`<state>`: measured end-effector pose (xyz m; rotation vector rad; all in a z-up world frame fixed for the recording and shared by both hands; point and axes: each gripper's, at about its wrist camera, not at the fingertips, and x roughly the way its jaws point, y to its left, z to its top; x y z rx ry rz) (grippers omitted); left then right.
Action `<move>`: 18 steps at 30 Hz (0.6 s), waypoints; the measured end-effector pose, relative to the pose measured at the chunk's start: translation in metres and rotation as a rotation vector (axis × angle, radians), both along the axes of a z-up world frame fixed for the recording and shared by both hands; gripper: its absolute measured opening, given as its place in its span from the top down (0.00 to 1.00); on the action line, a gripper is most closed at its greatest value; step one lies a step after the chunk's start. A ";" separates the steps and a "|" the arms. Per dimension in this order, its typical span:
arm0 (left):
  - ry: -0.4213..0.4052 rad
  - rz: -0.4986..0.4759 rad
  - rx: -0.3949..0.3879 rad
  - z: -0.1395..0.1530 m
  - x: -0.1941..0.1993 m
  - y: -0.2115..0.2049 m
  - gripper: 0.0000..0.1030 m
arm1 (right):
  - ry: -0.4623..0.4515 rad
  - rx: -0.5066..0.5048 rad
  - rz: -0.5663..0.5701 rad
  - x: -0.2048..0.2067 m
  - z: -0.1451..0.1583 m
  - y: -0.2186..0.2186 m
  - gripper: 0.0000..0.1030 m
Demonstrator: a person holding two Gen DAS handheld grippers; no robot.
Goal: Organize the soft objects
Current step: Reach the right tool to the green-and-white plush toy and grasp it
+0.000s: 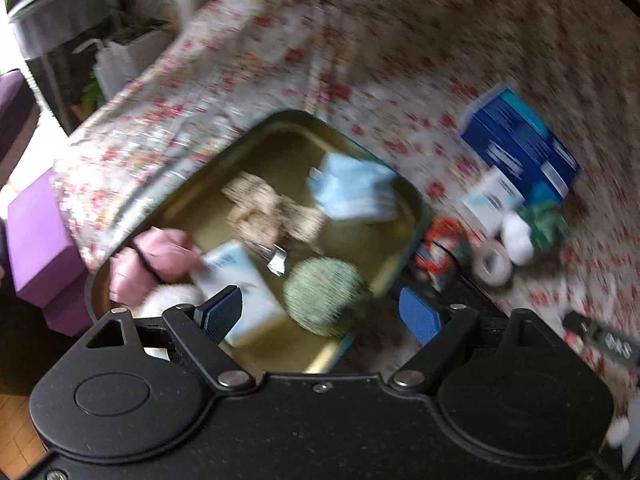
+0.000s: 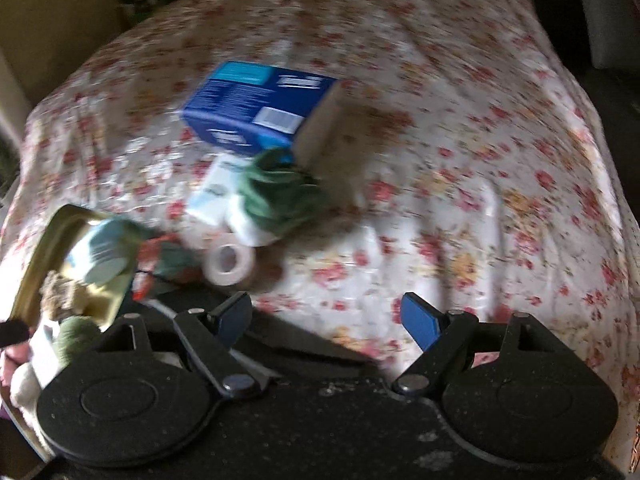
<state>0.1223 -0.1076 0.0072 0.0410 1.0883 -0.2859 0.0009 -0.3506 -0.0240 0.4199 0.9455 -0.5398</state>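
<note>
Both frames are motion-blurred, so fine detail is soft. Landmark is the gold tin (image 1: 188, 204) on the flowered cloth (image 1: 248, 60). Inside it: a light blue cloth (image 1: 352, 188) at the far right corner, a beige knit piece (image 1: 268, 212) mid-tin, a green knit ball (image 1: 324, 296) at the near right, a white packet (image 1: 240, 292) near the front, a pink pouch (image 1: 156, 260) at the near left wall. Left gripper (image 1: 320, 316) hangs over the tin's near edge, jaws spread wide, nothing between them. Right gripper (image 2: 328, 320) sits right of the tin over bare cloth, also spread and empty. Still outside the tin, to its right: red-and-green bundle (image 2: 160, 260) just beside the rim, tape roll (image 2: 229, 265), white wad (image 2: 250, 224), green fabric (image 2: 280, 196), small white box (image 2: 212, 192), and a blue box (image 2: 256, 108) farthest out. My read: mid-sort, between picks — tin about half loaded. Next move likely calls for the right gripper to go for the green fabric or white wad; both touch neighbours, so pinch from above to avoid dragging the tape roll along.
</note>
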 end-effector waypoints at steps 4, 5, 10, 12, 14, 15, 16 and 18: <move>0.041 -0.068 -0.001 -0.006 -0.012 -0.017 0.19 | 0.001 0.015 -0.015 0.006 -0.007 -0.012 0.21; 0.047 -0.083 0.003 -0.008 -0.015 -0.021 0.19 | -0.004 0.018 -0.015 0.009 -0.007 -0.015 0.21; 0.047 -0.147 0.053 -0.014 -0.030 -0.039 0.19 | -0.038 0.014 0.005 0.035 0.000 -0.018 0.21; 0.047 -0.162 0.067 -0.015 -0.033 -0.043 0.18 | -0.051 0.014 0.018 0.049 0.002 -0.017 0.20; 0.053 -0.169 0.073 -0.016 -0.035 -0.045 0.18 | -0.055 0.015 0.031 0.064 0.002 -0.016 0.19; 0.057 -0.170 0.073 -0.017 -0.035 -0.046 0.18 | -0.054 0.017 0.034 0.071 0.001 -0.015 0.19; 0.061 -0.169 0.072 -0.017 -0.035 -0.046 0.18 | -0.051 0.020 0.039 0.078 -0.001 -0.016 0.19; 0.065 -0.165 0.070 -0.017 -0.035 -0.045 0.18 | -0.041 0.026 0.050 0.093 -0.006 -0.014 0.19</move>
